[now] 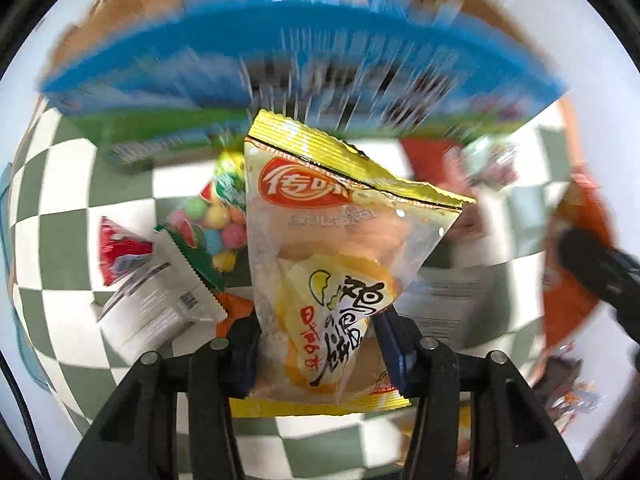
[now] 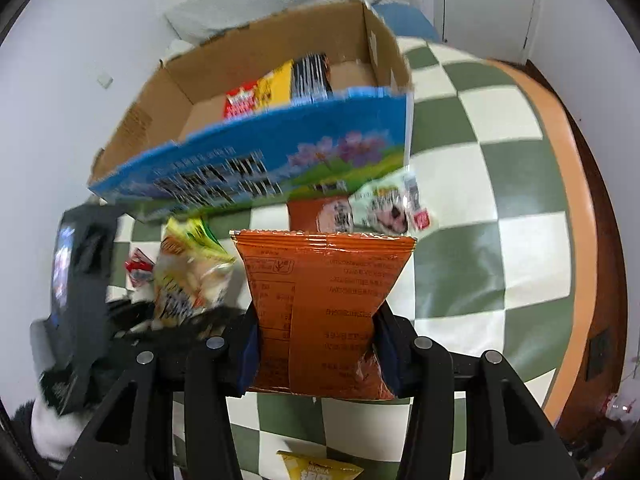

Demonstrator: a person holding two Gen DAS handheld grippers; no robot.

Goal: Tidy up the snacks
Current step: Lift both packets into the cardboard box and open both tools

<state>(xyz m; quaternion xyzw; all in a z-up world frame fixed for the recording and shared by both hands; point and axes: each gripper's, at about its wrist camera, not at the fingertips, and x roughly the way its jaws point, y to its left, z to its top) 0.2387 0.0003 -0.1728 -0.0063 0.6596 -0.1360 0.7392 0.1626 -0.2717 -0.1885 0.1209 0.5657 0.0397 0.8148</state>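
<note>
Surface: table (image 2: 500,184) under a green-and-white checked cloth, with an orange padded rim curving from 1 to 4 o'clock in the right wrist view. White walls behind; a light switch shows at 10 o'clock.

Cardboard box (image 2: 280,76) stands open on the table at 12 o'clock, blue printed front panel facing the cameras; red, yellow and dark packets lie inside.

Left tool (image 1: 318,344): closed around the lower part of a yellow-and-clear snack packet (image 1: 336,240), held upright, in front of the box.

Right tool (image 2: 316,348): clamped on an orange packet (image 2: 324,300), print upside down, held just before the box's front panel.

Loose on the cloth, left view: bag of coloured candy balls (image 1: 218,224) at 10 o'clock, a white-backed packet (image 1: 160,300) and a small red packet (image 1: 120,252) at 9 o'clock.

Hard to read: the box front is motion-blurred in the left view, text illegible. A yellow packet (image 2: 320,468) is cut off at 6 o'clock in the right view
</note>
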